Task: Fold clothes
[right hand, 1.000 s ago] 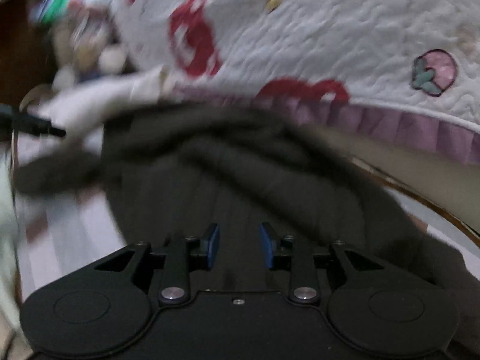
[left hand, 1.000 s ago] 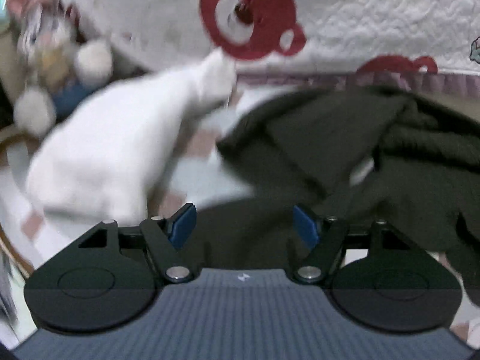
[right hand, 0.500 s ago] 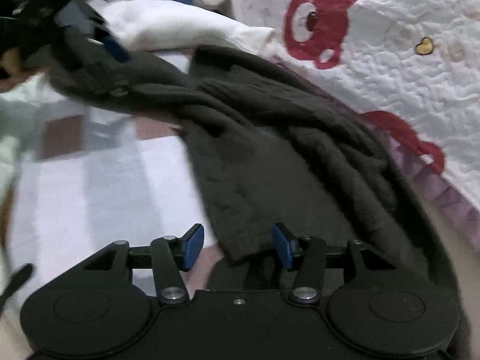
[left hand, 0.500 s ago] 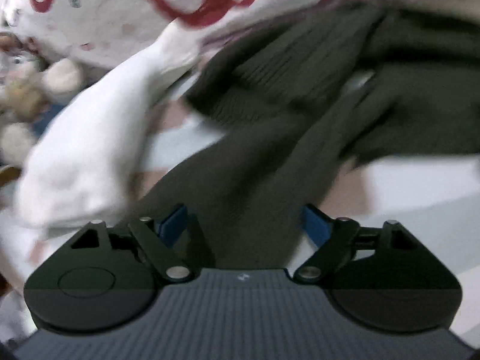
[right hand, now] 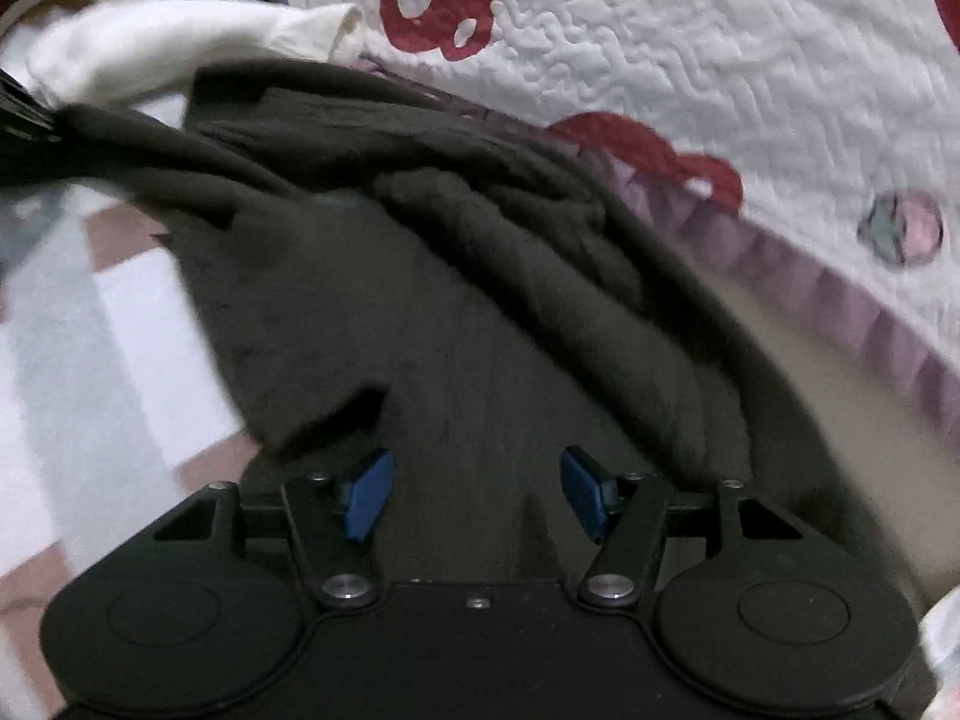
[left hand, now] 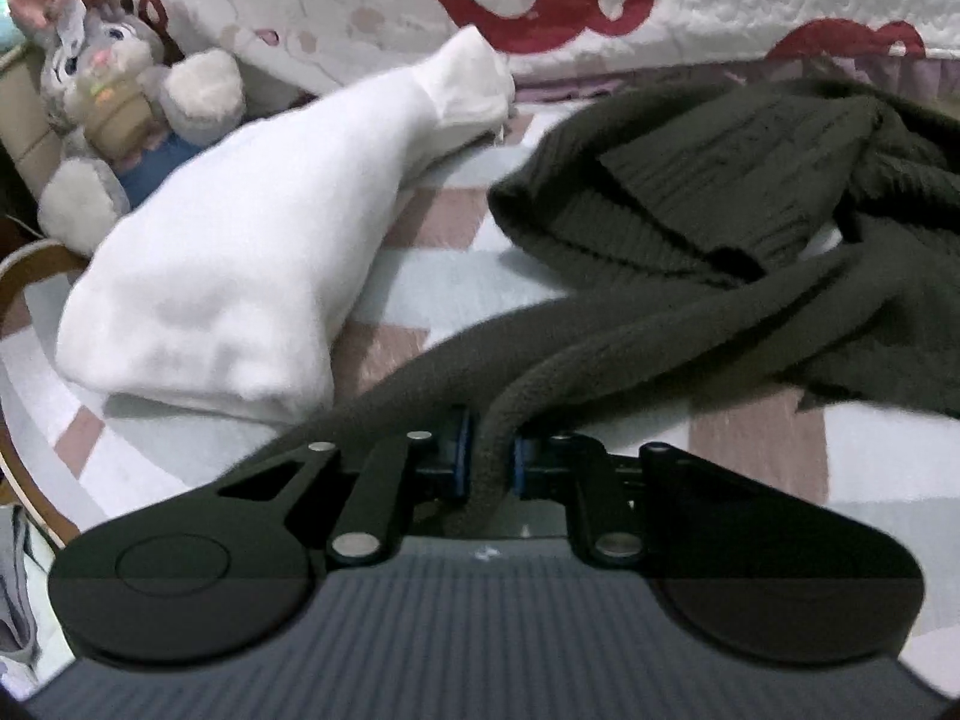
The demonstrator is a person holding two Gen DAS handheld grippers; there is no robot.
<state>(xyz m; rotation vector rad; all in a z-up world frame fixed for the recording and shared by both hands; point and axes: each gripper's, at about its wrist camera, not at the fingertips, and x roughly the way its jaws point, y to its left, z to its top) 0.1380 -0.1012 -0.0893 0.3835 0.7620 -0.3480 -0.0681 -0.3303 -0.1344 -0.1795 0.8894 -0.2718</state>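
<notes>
Spreading step: my left gripper [left hand: 489, 468] was closing, fingers pinching the dark olive knit sweater's [left hand: 750, 192] sleeve; right gripper [right hand: 474, 495] opening, nothing held. Next, grip the hem.

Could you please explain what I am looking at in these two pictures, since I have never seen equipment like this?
There is no robot here: a person holds a two-finger gripper in each hand, and a wide-angle camera on each gripper looks forward along its fingers. The black shapes at the bottom of each picture are the gripper itself.

In the left-hand view, the left gripper is closing its blue pads on a rolled edge of a dark green sweater, which is spread over a checked bed sheet. Beside it lies a white garment, with a plush rabbit behind it and a bear-print quilt at the back.

In the right-hand view, the right gripper hangs over the same sweater, its jaws opening and the pads gripping nothing.
</notes>
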